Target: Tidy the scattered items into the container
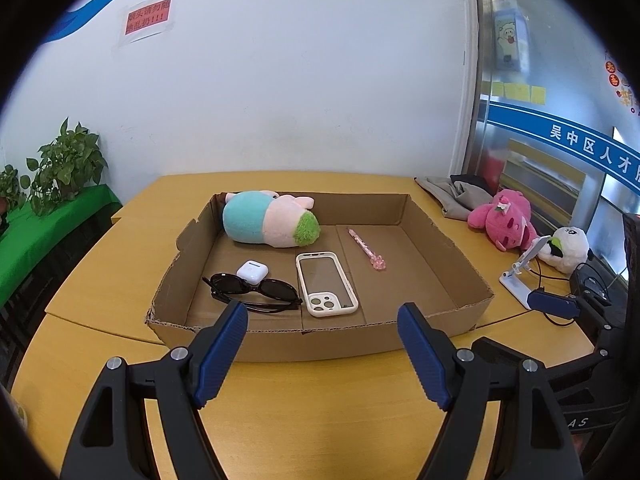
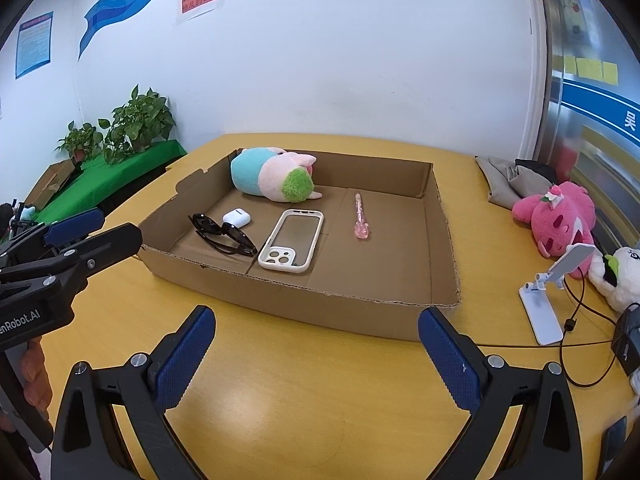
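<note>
A shallow cardboard box (image 1: 436, 236) (image 2: 440, 220) lies on the yellow table. Inside it are a blue, pink and green plush toy (image 1: 268, 220) (image 2: 272, 176), black sunglasses (image 1: 252, 288) (image 2: 222, 234), a white earbud case (image 1: 251, 271) (image 2: 236, 217), a clear phone case (image 1: 326, 284) (image 2: 292, 240) and a pink pen (image 1: 366, 249) (image 2: 359, 216). My left gripper (image 1: 322, 316) is open and empty before the box's near wall; it also shows at the left of the right wrist view (image 2: 96, 228). My right gripper (image 2: 316, 320) is open and empty, near the box's front.
To the right of the box lie a pink plush (image 1: 504, 220) (image 2: 560, 220), a white panda plush (image 1: 566, 248) (image 2: 620, 276), a white phone stand (image 1: 520, 272) (image 2: 552, 296) with cables, and folded cloth (image 1: 452, 194) (image 2: 512, 180). Potted plants (image 1: 64, 168) (image 2: 132, 128) stand on a green shelf to the left.
</note>
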### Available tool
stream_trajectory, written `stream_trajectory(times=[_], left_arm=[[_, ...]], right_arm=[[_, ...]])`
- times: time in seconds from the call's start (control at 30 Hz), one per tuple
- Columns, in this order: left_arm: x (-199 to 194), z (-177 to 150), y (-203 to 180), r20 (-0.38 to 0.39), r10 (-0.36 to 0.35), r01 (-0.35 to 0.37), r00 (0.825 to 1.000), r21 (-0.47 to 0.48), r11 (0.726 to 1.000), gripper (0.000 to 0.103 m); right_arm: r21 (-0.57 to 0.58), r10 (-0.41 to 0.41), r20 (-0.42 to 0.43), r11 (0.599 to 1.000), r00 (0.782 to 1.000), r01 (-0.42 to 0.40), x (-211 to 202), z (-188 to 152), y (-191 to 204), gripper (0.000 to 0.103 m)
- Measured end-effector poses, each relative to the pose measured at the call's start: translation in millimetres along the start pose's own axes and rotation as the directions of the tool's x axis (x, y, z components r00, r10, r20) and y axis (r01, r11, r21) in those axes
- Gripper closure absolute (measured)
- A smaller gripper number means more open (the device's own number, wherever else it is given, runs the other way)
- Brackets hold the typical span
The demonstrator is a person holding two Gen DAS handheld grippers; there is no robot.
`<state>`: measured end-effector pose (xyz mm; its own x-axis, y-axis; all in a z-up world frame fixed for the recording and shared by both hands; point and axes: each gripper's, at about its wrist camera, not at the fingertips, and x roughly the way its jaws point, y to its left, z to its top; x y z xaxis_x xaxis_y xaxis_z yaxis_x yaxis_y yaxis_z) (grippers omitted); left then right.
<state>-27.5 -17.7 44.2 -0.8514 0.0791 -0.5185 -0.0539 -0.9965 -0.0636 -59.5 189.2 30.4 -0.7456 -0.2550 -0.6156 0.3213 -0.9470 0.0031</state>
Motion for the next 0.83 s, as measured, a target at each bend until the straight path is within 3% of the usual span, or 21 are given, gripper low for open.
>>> stream_trajectory(times=[0.13, 0.27, 0.4, 0.67, 0.83], left_arm=[[2.3, -3.1, 1.7, -0.009, 0.036, -0.036, 0.999, -0.014, 0.999, 0.024], [7.5, -6.6, 1.7, -0.05, -0.008, 0.007, 0.999, -0.019, 1.0, 0.024], [12.0, -10.3, -1.9, -0.066, 0.03, -0.031, 0.997, -0.009, 0.999, 0.024], [14.4, -14.4, -1.0, -0.097, -0.038, 0.035, 0.995, -0.035, 0.999, 0.024], [14.0, -16.9, 0.7, -0.102, 0.002, -0.004, 0.995, -0.026, 1.0, 0.024]], right_arm=[[-0.002, 0.002, -0.008, 1.0, 1.0, -0.002, 2.1, -1.2, 1.0, 0.0], [0.005, -0.008, -0.023, 1.0, 1.0, 0.008, 4.6, -3.7, -0.3, 0.0], [0.007, -0.018, -0.021, 1.0, 1.0, 0.018, 2.7, -3.9, -0.9, 0.0], [0.004, -0.032, -0.035, 0.999, 0.999, 0.032, 4.3, -5.8, 0.6, 0.0], [0.008, -0.036, -0.036, 0.999, 0.999, 0.037, 3.6, -5.7, 0.9, 0.0]])
